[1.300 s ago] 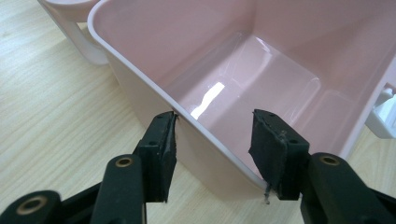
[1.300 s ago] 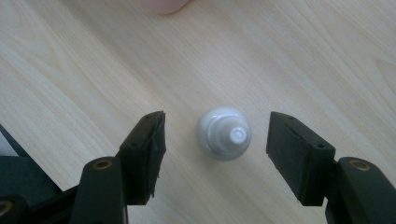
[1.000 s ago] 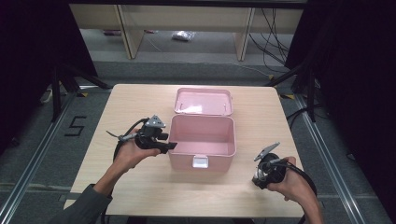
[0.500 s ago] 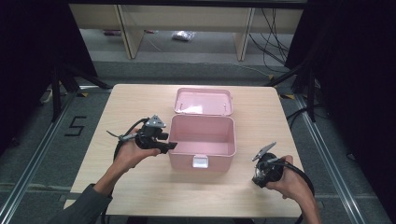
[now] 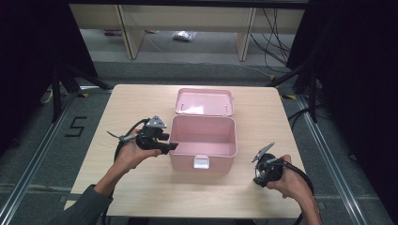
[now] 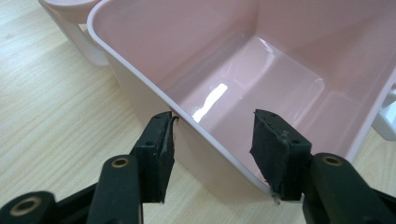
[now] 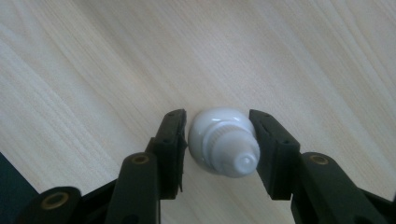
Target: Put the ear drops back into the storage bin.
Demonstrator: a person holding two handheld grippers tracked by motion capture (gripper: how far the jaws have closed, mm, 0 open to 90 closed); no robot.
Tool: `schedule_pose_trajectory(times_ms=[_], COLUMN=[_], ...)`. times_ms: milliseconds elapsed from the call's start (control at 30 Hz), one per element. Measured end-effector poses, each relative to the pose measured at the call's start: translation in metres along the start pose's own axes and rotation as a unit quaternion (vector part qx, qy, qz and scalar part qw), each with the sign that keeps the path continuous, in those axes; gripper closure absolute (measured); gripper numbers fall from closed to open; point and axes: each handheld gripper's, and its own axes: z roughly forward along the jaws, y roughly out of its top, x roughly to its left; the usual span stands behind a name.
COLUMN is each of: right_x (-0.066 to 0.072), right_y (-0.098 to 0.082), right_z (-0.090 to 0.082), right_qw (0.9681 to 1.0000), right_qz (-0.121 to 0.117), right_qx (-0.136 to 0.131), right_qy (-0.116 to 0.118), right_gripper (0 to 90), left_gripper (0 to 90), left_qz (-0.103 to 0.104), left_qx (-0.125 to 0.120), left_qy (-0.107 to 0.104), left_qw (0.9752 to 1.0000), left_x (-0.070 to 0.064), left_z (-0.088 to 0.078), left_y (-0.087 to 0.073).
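High view: pink box [image 5: 202,140] sits mid-table [image 5: 94,117], lid [image 5: 204,101] flipped back toward the far edge, inside looks empty. Left gripper [image 5: 170,146] is at the box's left wall, near its front-left corner. Right gripper [image 5: 257,180] points down at the table near the front-right corner, well apart from the box.

Left gripper view: jaws straddle the box's left wall w/ rim [image 6: 187,122] between them. One pad [image 6: 161,154] is outside, at or just off the wall; the other is inside w/ a gap. So not clenched, more a loose brace.

Right gripper view: small white bottle [image 7: 224,142] stands on the wood between the jaws, cap end toward the camera. Jaws have just been closing on it; both pads look about touching its sides, so grasping the bottle, prob. lightly.

Risks: the bottle is round and smooth, and a light or off-centre pinch could squirt it out or tip it on lifting. The box is only loosely braced, so a knock from the incoming bottle could slide it.
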Motion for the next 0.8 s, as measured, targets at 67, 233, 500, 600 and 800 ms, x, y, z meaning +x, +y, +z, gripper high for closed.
schedule_pose_trajectory(times_ms=[67, 233, 500, 600, 800], right_x=[0.0, 0.0, 0.002, 0.003, 0.002], right_y=[0.001, 0.002, 0.005, 0.005, 0.008], right_z=[0.0, -0.001, -0.006, -0.011, -0.022], right_qw=[1.0, 1.0, 0.9999, 0.9998, 0.9995], right_qz=[-0.002, -0.007, -0.016, -0.018, -0.024], right_qx=[0.003, 0.007, 0.001, -0.004, -0.017], right_qy=[-0.003, 0.0, -0.004, 0.002, 0.007], right_gripper=[59.9, 60.3, 60.4, 60.4, 60.5], left_gripper=[48.6, 48.6, 48.6, 48.6, 48.8], left_qz=[-0.001, -0.018, -0.019, 0.0, -0.023], left_qx=[0.0, 0.007, 0.008, 0.001, 0.007], left_qy=[-0.001, 0.0, 0.002, 0.0, 0.002], left_qw=[1.0, 0.9998, 0.9998, 1.0, 0.9997], left_x=[0.0, -0.002, -0.003, 0.0, -0.003], left_z=[0.0, -0.001, -0.001, 0.0, -0.001], left_y=[0.0, -0.001, -0.001, 0.0, -0.001])
